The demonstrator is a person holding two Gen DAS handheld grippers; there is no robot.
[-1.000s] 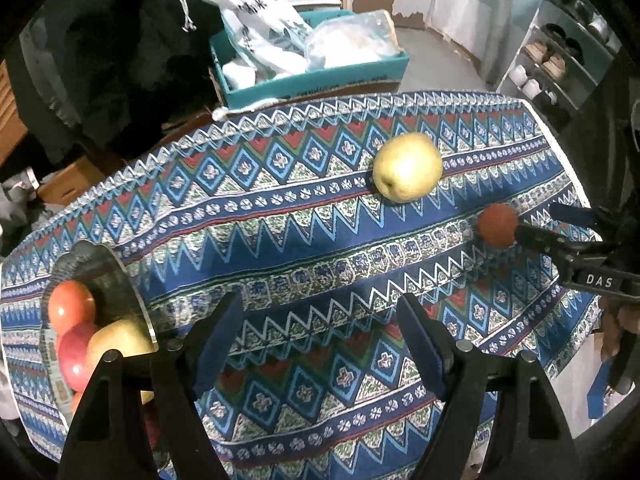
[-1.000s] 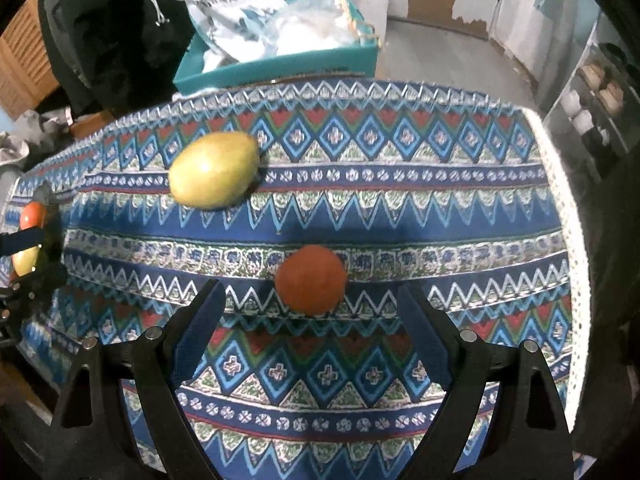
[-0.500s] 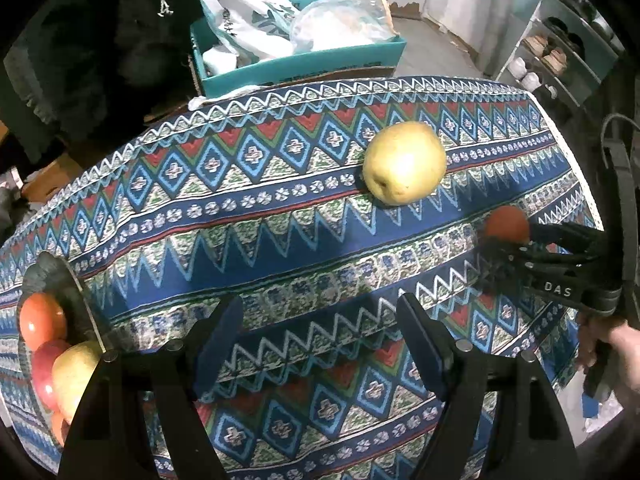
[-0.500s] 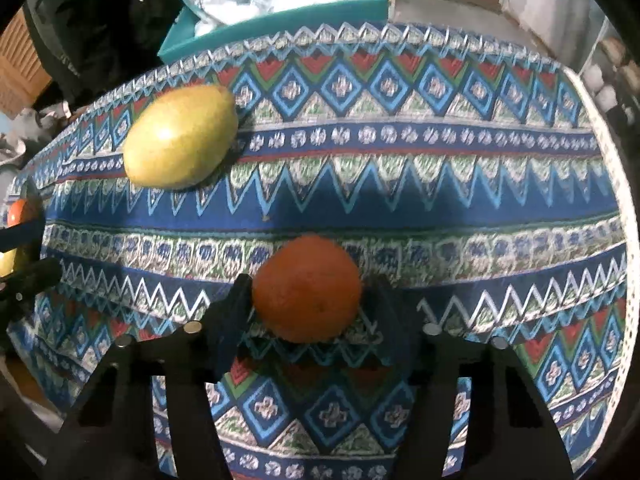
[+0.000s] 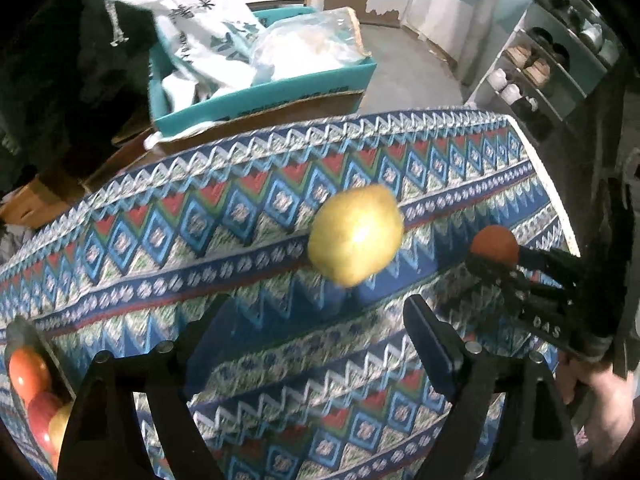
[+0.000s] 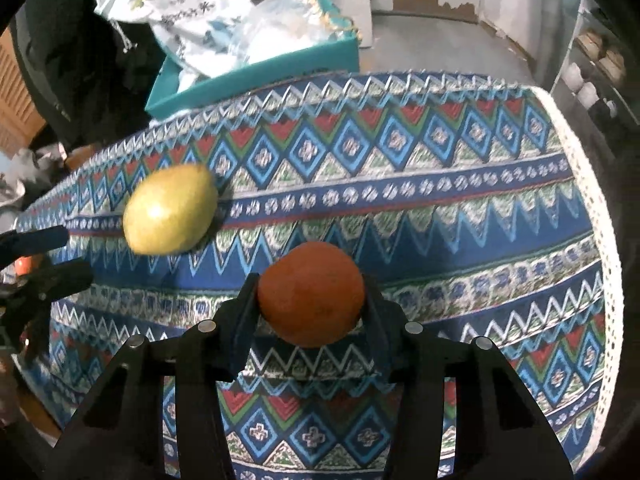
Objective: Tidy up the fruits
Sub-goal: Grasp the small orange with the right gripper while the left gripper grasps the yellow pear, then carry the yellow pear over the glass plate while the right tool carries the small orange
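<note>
- Orange and round, the orange fruit has a dull, bumpy skin with small dark specks. It sits squeezed between the two black fingers of the right gripper, over the patterned tablecloth. I cannot tell if it touches the cloth.
- From the left wrist view, the same orange fruit peeks out at the tip of the right gripper, near the right edge of the table.
- The yellow-green pear is smooth and a bit shiny, fat at one end. It lies on the cloth, up and to the left of the orange one, not touching it.
- In the left view the pear is ahead of the left gripper, whose fingers are wide apart and hold nothing.
- At the far left edge of that view a plate holds red apples and a yellow fruit pressed close together.
- The cloth has blue, red, green and white zigzags and diamonds, with a white lace edge.
- Behind the table is a teal box with plastic bags in it.
</note>
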